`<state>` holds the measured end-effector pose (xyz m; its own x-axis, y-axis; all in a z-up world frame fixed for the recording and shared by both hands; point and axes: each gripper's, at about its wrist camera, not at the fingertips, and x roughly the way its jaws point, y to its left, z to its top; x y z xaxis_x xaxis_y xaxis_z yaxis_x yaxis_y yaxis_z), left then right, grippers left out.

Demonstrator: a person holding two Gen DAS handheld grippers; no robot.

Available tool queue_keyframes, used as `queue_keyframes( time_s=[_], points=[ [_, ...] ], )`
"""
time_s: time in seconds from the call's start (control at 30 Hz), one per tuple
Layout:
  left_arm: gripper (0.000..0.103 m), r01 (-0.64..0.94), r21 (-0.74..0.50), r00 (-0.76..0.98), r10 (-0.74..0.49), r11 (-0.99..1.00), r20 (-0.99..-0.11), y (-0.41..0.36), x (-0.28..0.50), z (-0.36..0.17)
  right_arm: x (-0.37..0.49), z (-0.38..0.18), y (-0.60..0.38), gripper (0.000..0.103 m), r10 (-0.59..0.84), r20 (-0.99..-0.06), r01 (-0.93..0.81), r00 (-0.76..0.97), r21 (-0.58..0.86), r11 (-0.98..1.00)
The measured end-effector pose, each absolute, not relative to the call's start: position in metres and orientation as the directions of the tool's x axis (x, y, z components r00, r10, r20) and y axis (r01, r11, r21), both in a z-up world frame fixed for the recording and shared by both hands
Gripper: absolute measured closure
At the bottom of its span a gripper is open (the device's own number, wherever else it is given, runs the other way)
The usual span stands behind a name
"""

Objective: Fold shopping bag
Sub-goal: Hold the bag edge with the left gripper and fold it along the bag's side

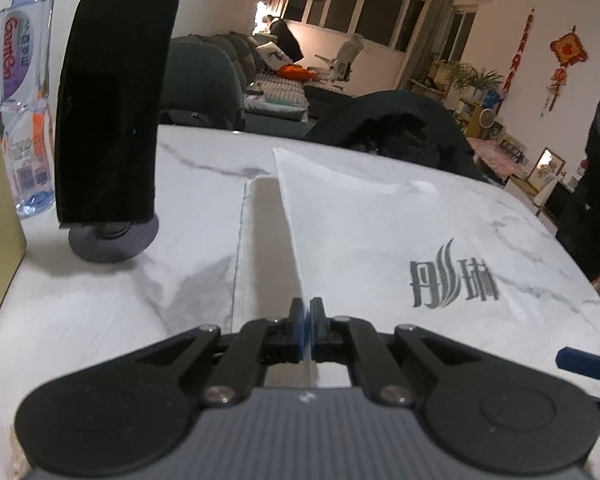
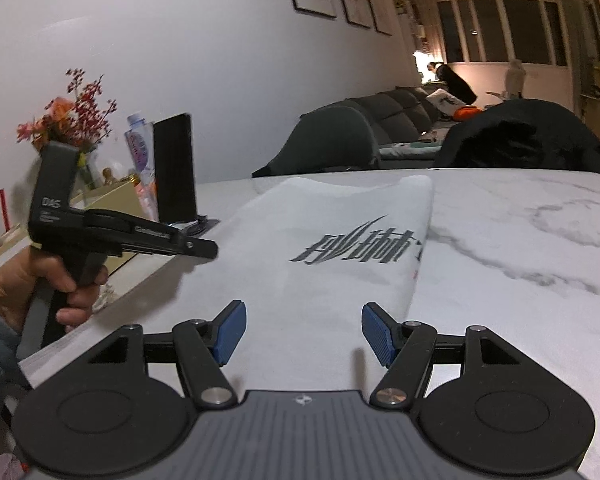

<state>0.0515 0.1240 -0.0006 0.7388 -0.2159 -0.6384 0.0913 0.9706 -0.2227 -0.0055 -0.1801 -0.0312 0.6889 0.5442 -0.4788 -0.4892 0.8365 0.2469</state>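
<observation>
Left wrist view shows the left gripper (image 1: 308, 320) with fingers pinched on the white shopping bag (image 1: 380, 240) edge lifted off the marble tabletop (image 1: 100, 300), mid-fold toward 3 o'clock, while the right gripper (image 2: 303, 334), fingers spread, should next pin the flat panel.

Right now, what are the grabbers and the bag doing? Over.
Left gripper shut on white shopping bag edge, lifted. Right gripper open over bag. Phone stand and water bottle stand beside the bag.
</observation>
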Motion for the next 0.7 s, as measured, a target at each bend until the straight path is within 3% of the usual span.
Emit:
queue_keyframes(
  time_s=[0.2,0.7],
  points=[
    [0.101,0.069,-0.174,0.741,-0.167,0.982,-0.650,0.124,0.049,-0.008,-0.004,-0.034,-0.174,0.039,0.505,-0.503,-0.472,0.701,0.203,0.858],
    [0.101,0.033,-0.156,0.740,-0.129,0.987,-0.660,0.143,0.036,-0.017,0.012,-0.039,-0.187,0.040,0.548,-0.491,-0.412,0.678,0.363,0.836]
  ],
)
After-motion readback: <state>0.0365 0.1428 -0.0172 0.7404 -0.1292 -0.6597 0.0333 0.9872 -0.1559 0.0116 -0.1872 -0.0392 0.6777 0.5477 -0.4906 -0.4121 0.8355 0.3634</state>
